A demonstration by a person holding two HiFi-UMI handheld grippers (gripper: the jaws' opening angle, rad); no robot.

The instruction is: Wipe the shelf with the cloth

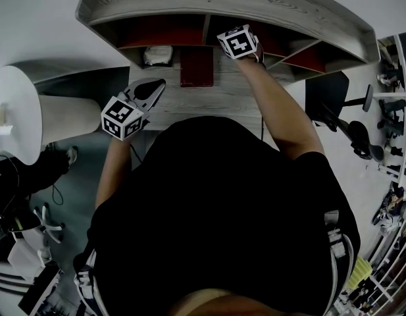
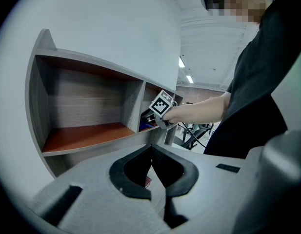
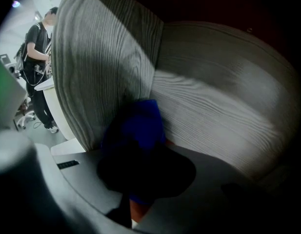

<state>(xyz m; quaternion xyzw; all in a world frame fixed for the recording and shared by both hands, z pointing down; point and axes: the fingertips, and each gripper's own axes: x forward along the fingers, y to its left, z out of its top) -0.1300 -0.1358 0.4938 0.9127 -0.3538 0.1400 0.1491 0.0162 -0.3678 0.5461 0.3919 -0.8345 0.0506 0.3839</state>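
Right arm [image 1: 281, 114] straight out, right gripper [image 3: 136, 182] clutching blue cloth [image 3: 140, 126] inside shelf [image 1: 222, 5].

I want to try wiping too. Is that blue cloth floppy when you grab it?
Probably floppy: the blue cloth bunches into a soft lump in the right gripper rather than keeping a flat shape. It likely squashes against the shelf wall when pushed, and seems light, since one pinch holds it.
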